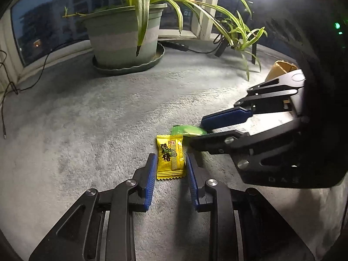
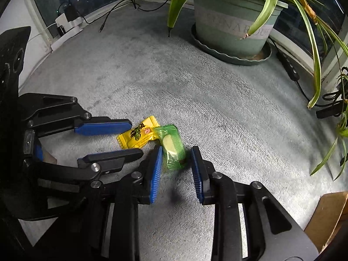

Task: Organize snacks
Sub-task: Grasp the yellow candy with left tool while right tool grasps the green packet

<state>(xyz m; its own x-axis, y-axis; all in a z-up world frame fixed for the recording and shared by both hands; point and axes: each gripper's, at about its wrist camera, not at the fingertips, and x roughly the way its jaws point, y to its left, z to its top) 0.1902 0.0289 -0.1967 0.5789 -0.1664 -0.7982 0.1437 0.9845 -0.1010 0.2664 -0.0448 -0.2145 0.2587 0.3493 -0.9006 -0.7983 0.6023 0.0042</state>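
Observation:
A yellow candy packet (image 1: 170,157) lies flat on the grey carpet (image 1: 97,119), between the tips of my open left gripper (image 1: 170,159). A green candy packet (image 1: 188,130) lies just beyond it, touching its far end. In the right wrist view the green packet (image 2: 174,148) lies between the tips of my open right gripper (image 2: 176,152), and the yellow packet (image 2: 139,136) sits to its left between the left gripper's fingers (image 2: 102,128). In the left wrist view the right gripper (image 1: 199,133) comes in from the right. Neither packet is clamped.
A large green potted plant (image 1: 126,34) on a saucer stands at the back, with long leaves hanging over the carpet. A cardboard box (image 2: 326,215) is at the right edge. Cables (image 1: 26,76) and a power strip (image 2: 69,26) lie along the window wall.

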